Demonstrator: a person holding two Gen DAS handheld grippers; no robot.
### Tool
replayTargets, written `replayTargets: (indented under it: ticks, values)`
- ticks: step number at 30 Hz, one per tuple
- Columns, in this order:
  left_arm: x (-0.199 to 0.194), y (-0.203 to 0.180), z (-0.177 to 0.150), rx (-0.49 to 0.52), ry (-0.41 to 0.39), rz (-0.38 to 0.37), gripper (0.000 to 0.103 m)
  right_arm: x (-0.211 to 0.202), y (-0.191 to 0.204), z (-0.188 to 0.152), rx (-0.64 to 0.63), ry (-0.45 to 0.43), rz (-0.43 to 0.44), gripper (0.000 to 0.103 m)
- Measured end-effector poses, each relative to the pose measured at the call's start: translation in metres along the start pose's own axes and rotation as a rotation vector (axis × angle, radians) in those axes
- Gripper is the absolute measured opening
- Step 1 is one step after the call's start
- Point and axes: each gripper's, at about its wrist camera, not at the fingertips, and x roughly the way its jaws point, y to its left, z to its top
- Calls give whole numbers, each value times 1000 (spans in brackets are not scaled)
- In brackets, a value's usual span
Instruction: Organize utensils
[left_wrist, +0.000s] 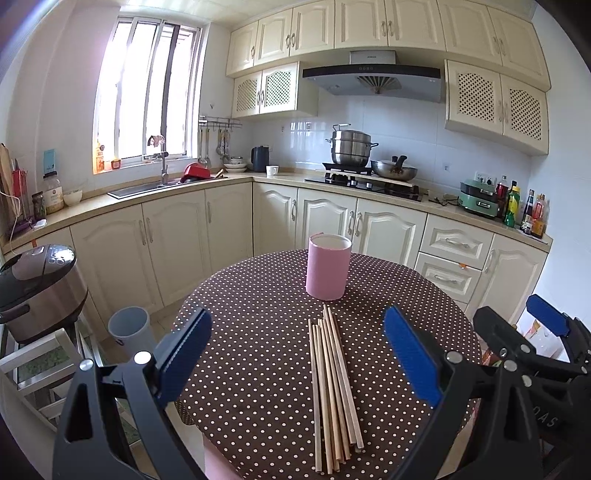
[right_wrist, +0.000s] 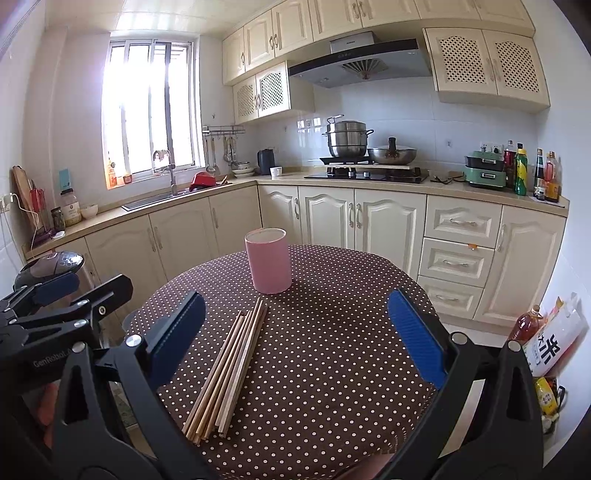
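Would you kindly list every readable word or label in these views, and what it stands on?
"GenRobot": left gripper body, cut off after that.
"米": white bag on the floor.
"DAS": right gripper body, partial.
Range hood brand, bottle labels: too small to read.

Two wrist views, side by side, above the near edge of the counter (left_wrist: 258, 332)

Both face forward and slightly down toward the kitchen; both share the pink cup (left_wrist: 328, 267) in frame centre.

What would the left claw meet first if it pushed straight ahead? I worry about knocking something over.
Probably the chopsticks, lying on the table between its open fingers; beyond them stands the pink cup. If the left claw travels above the table, the cup comes first. Height is unclear.
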Motion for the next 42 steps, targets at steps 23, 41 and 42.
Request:
replayTargets:
  ticks: [23,41,42]
  values:
    - [5,-2,0,1,26,-1,93,4,1,0,7,33,4,97]
    - [5,-2,-1,-4,33,-1,93,4,2,2,5,41,0,97]
    - [6,-2,-1,-4,36,-2,93,3,2,2,3,40,-3,97]
